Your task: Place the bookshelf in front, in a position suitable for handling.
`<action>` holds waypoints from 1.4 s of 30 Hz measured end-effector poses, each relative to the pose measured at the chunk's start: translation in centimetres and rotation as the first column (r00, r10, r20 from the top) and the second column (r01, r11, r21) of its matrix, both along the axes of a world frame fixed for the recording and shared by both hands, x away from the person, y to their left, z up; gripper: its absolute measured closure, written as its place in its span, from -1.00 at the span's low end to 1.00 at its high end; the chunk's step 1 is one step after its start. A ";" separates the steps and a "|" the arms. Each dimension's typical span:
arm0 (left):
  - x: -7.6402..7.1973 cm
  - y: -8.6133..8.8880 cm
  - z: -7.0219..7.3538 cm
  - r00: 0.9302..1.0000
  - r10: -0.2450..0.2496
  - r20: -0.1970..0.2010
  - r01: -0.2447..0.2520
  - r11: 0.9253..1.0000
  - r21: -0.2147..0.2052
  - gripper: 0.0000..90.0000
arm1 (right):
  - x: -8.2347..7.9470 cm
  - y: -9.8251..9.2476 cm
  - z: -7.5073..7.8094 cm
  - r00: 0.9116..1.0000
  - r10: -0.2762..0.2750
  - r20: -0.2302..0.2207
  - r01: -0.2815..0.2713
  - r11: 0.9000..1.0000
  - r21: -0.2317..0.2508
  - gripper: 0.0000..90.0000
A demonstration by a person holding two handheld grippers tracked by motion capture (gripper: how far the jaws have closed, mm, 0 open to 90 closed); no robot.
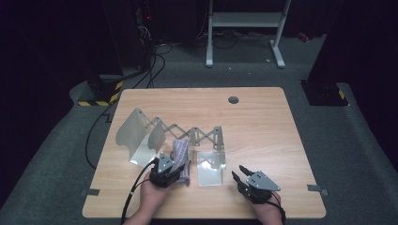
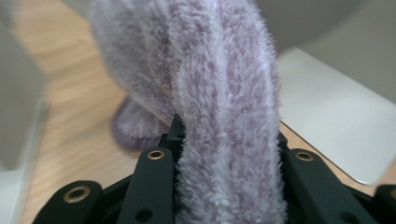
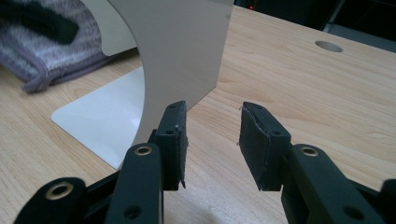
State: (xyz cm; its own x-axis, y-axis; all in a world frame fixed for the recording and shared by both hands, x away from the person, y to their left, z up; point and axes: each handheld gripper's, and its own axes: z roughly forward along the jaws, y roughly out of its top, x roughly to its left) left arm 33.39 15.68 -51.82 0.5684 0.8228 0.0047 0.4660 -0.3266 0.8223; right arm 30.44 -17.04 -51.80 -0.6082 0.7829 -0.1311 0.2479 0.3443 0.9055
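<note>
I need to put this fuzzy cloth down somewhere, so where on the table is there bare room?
The wide right side of the table, right of the metal rack, is bare, as is the far strip around the round hole. The near edge between the left tongs and right tongs is tight; the fuzzy cloth and rack plates crowd the left centre.
</note>
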 end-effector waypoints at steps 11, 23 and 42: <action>-0.5 0.0 2.9 0.999 -0.023 0.048 0.026 0.997 -0.070 0.46 | 0.0 0.1 -0.1 1.000 -0.004 -0.003 0.004 1.000 -0.006 0.36; -0.1 0.0 7.7 0.988 -0.037 0.150 0.050 0.996 -0.080 0.46 | 0.1 0.0 -0.1 1.000 -0.008 -0.003 0.008 1.000 -0.008 0.36; 0.6 -0.8 -0.2 0.998 -0.054 -0.034 0.055 0.998 0.017 0.47 | 0.1 0.1 -0.3 1.000 -0.004 -0.009 0.004 1.000 -0.020 0.36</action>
